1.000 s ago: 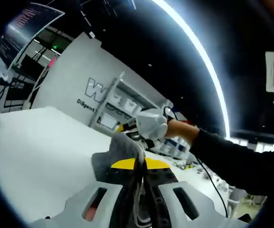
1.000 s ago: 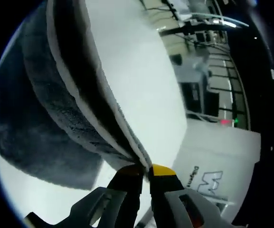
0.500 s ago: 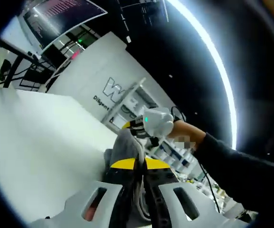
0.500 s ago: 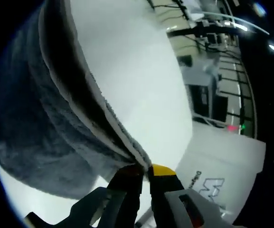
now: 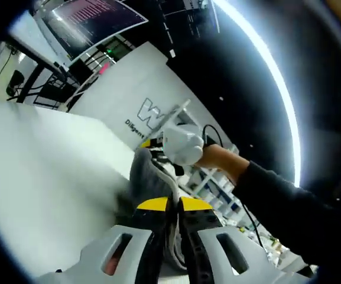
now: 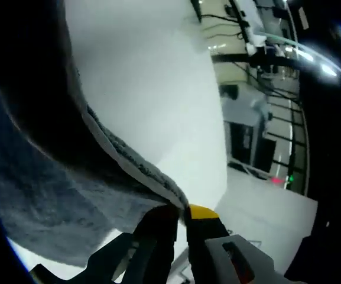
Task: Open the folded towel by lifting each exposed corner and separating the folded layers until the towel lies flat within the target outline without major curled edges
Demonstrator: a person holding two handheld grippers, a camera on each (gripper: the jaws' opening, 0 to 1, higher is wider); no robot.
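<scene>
in the left gripper view, the white surface (image 5: 46, 177) fills the left; at bottom centre the left gripper (image 5: 174, 204) is clamped on the grey towel (image 5: 149, 177), with the right gripper (image 5: 182, 142) just above. in the right gripper view, the towel (image 6: 46, 195) fills the left; the right gripper (image 6: 182, 210) pinches its edge at bottom centre.

A white table (image 5: 46, 177) (plain, matte) spreads below, the grey towel (image 6: 46, 195) drooping toward it.
</scene>
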